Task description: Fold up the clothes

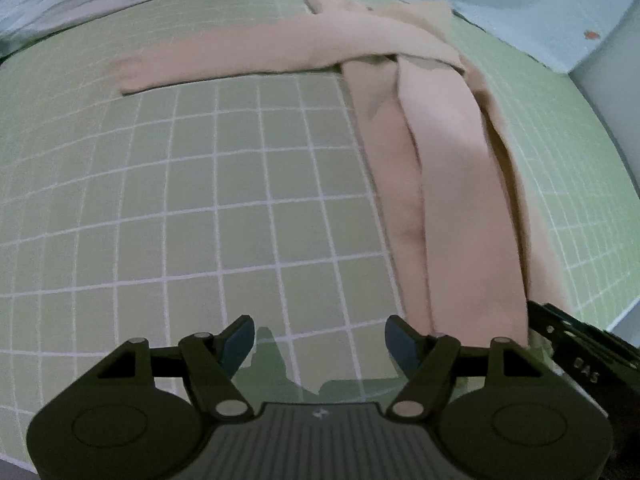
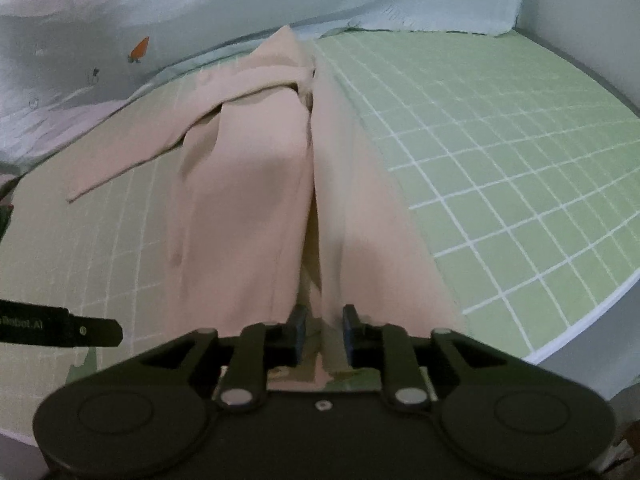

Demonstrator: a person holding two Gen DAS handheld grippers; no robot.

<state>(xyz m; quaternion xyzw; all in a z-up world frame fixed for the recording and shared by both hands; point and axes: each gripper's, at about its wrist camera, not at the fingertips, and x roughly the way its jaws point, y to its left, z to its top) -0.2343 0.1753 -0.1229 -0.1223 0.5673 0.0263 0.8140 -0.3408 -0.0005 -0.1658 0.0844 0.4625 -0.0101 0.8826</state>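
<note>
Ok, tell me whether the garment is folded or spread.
Partly folded. The garment has both long sides turned in to meet along the middle, but one sleeve lies out across the mat.

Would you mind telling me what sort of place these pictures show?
Probably a bedroom: a beige garment lies on a bed with a green grid-patterned sheet, and a pale blue carrot-print quilt is bunched behind it.

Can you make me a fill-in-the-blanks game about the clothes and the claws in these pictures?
1. The beige garment lies on a green mat with white ____ lines.
2. The left claw has ____ between its fingers.
3. The orange pictures on the pale blue sheet are ____.
4. The right claw has a fold of ____ cloth between its fingers.

Missing words: grid; nothing; carrots; beige
</note>
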